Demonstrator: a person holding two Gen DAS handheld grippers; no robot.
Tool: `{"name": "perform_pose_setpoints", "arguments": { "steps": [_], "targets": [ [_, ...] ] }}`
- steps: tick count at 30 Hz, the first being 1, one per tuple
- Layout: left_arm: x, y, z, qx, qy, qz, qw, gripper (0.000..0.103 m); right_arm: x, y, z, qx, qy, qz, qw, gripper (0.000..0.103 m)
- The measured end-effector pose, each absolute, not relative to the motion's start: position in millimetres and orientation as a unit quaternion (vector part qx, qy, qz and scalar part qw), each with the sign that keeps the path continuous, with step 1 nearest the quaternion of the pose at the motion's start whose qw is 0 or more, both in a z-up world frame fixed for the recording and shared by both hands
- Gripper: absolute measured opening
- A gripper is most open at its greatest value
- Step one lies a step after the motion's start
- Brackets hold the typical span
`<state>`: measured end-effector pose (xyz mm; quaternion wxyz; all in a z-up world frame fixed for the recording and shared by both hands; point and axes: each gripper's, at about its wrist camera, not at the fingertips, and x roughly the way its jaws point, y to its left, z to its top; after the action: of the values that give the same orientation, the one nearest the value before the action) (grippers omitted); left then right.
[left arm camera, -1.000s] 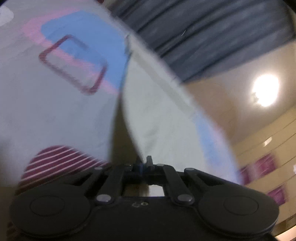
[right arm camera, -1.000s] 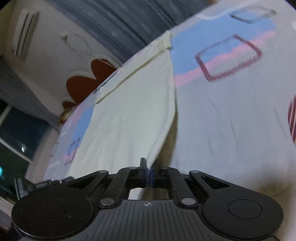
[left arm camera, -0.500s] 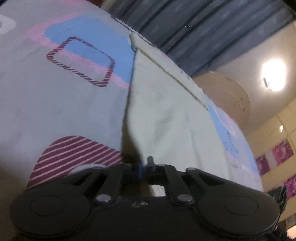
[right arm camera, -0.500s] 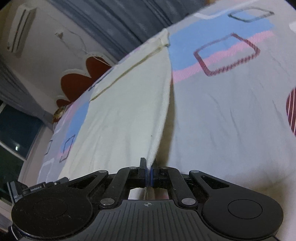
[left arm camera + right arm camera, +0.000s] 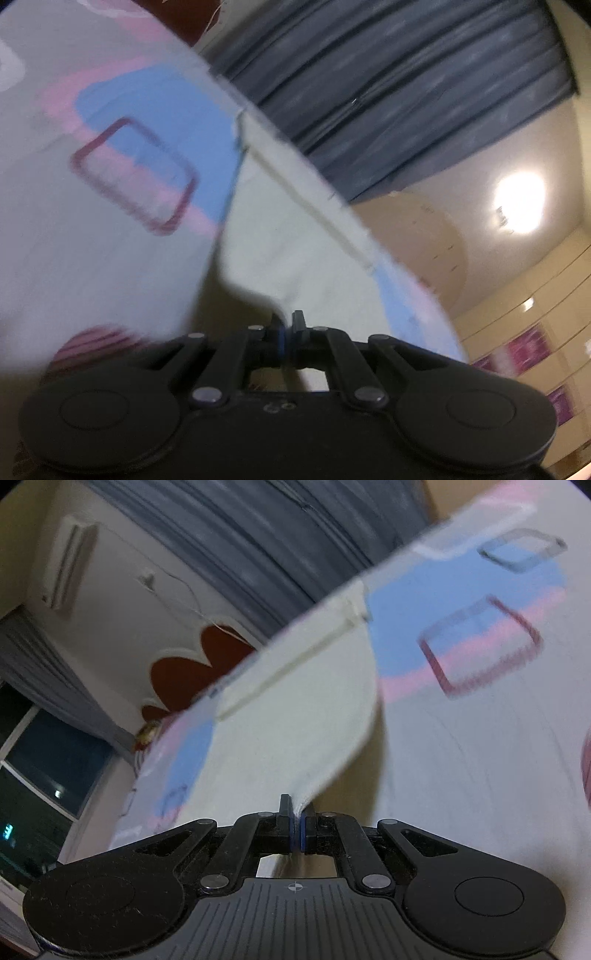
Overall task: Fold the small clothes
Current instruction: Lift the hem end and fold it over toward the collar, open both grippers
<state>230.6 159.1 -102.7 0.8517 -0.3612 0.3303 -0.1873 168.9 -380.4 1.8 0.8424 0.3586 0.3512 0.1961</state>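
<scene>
A pale cream garment (image 5: 295, 243) lies spread on a patterned bed sheet (image 5: 92, 229), its far hem running along the bed's far side. My left gripper (image 5: 287, 325) is shut on the garment's near left corner, lifted off the sheet. In the right wrist view the same cream garment (image 5: 295, 720) rises from the sheet (image 5: 480, 757), and my right gripper (image 5: 296, 812) is shut on its near right corner. The near edge hangs between the two grippers, with shadow under it. Both views are blurred.
The sheet carries blue and pink patches and maroon outlined squares (image 5: 133, 181). Dark grey curtains (image 5: 406, 81) hang behind the bed. A ceiling lamp (image 5: 519, 201) glows at right. A wall air conditioner (image 5: 70, 565) and a dark window (image 5: 40, 775) show at left.
Both grippers have lifted their garment corners higher off the sheet than half a second ago. The views have tilted upward and blurred. Both grips stay shut.
</scene>
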Motion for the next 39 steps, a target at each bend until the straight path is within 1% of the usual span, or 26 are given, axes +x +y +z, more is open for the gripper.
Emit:
{"name": "perform_pose_setpoints", "arguments": {
  "steps": [6,10,13,16,22,27,31,32,33,34,35,36,37,38,39],
  "targets": [
    [278,157,-71,-0.397,0.288,-0.201,0.848,0.002,219,-383,32,0.370,0.304,0.201,0.855,0.002],
    [335,150,-45,-0.399,0.261,-0.190,0.858,0.002,268,-384,51,0.364,0.287,0.193,0.865,0.002],
    [386,146,-35,-0.392,0.254,-0.173,0.867,0.002,320,-391,53,0.378,0.280,0.184,0.863,0.002],
    [441,141,-36,-0.383,0.266,-0.159,0.870,0.002,374,-400,39,0.397,0.289,0.175,0.853,0.002],
    [534,126,-55,-0.345,0.300,-0.136,0.879,0.002,475,-410,-21,0.426,0.322,0.149,0.832,0.002],
    [587,119,-82,-0.326,0.345,-0.111,0.873,0.002,532,-419,-68,0.456,0.343,0.132,0.810,0.002],
    [614,112,-103,-0.311,0.368,-0.099,0.871,0.003,567,-420,-97,0.450,0.358,0.135,0.807,0.003],
    [615,112,-102,-0.316,0.360,-0.102,0.872,0.014,571,-422,-99,0.446,0.349,0.140,0.812,0.003],
    [613,115,-100,-0.323,0.342,-0.107,0.876,0.031,573,-422,-98,0.434,0.338,0.141,0.823,0.003],
    [611,118,-99,-0.331,0.321,-0.113,0.880,0.041,575,-420,-96,0.422,0.336,0.140,0.830,0.003],
    [612,120,-97,-0.334,0.307,-0.110,0.884,0.054,576,-420,-95,0.415,0.332,0.138,0.836,0.013],
    [612,122,-95,-0.334,0.299,-0.105,0.888,0.055,575,-421,-94,0.407,0.322,0.137,0.844,0.045],
    [614,123,-93,-0.337,0.291,-0.109,0.889,0.056,571,-421,-90,0.396,0.306,0.135,0.855,0.058],
    [614,125,-92,-0.337,0.288,-0.114,0.889,0.056,568,-424,-88,0.392,0.290,0.135,0.863,0.061],
    [614,125,-90,-0.326,0.288,-0.116,0.893,0.056,567,-427,-88,0.397,0.285,0.135,0.862,0.061]
  ]
}}
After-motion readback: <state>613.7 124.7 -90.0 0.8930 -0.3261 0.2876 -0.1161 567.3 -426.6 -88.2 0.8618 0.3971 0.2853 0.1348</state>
